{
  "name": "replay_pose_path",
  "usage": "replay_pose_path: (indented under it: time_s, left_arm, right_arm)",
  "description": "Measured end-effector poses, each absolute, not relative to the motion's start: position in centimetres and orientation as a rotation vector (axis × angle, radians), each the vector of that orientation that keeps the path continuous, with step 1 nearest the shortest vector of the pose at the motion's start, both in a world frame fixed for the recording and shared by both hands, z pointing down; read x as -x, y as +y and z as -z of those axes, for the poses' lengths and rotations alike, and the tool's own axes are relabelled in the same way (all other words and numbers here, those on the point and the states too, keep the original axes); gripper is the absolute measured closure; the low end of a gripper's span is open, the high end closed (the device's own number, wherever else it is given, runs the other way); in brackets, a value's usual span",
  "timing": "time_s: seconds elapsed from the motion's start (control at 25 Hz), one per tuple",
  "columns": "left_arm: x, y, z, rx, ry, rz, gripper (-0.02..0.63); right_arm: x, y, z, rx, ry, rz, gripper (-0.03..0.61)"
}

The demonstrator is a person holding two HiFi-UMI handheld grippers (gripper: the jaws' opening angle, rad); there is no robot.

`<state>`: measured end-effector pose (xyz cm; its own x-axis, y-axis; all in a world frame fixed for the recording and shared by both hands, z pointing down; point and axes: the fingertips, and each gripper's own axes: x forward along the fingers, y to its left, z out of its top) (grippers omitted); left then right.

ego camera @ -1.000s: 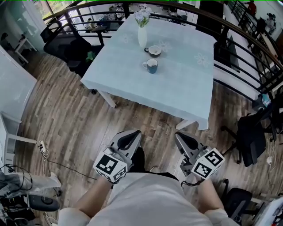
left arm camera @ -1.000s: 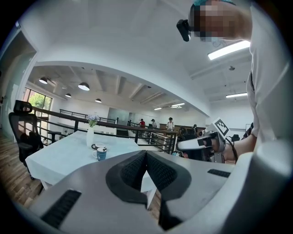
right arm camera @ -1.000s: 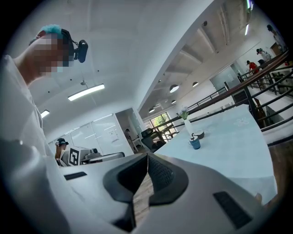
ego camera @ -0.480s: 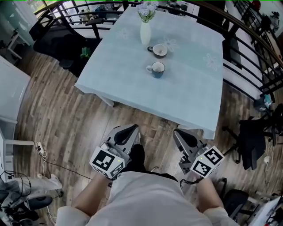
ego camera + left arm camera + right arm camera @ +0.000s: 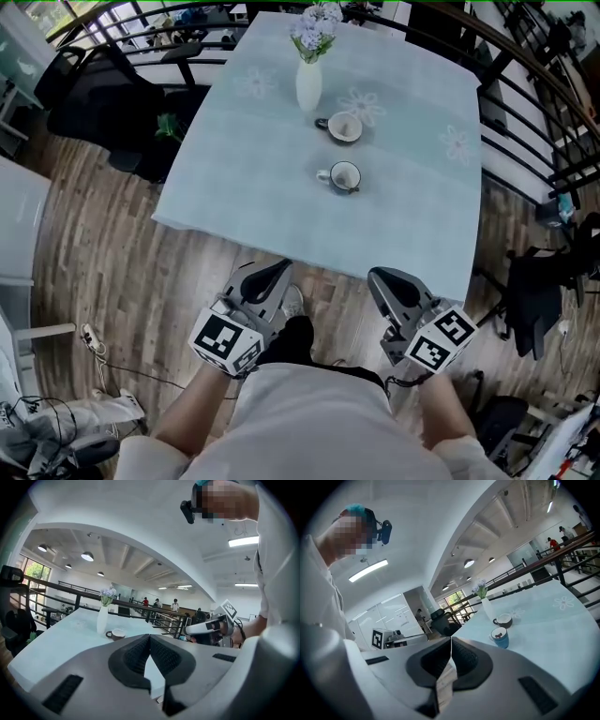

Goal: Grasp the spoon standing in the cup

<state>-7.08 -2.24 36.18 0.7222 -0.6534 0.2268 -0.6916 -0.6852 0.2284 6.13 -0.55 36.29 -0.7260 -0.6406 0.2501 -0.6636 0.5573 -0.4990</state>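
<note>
**Both grippers shut and short of the table; spoon not yet reached**

The left gripper (image 5: 283, 268) has its jaws closed tip to tip on nothing, over the wood floor (image 5: 122, 253) just short of the table (image 5: 234, 178); on the table stand a white vase (image 5: 308, 84), then a farther cup (image 5: 344, 127) and a nearer blue cup (image 5: 345, 176); the spoon is too small to make out, so I cannot tell which cup holds it; the right gripper (image 5: 377, 276) is likewise closed and empty. A spoon is likely light, stiff and slick; best pinched across the handle above the rim, then lifted straight up, lest the cup tip.
</note>
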Motion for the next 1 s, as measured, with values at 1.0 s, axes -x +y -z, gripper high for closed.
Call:
replay_pose_path:
  time_s: [1.0]
  left_arm:
    - [8.9,-14.1,-36.4,-2.658,-0.958,-0.185,0.595]
  right_arm:
    - [-2.5,-13.2,-35.9,-1.194,-2.712,-0.869,0.557]
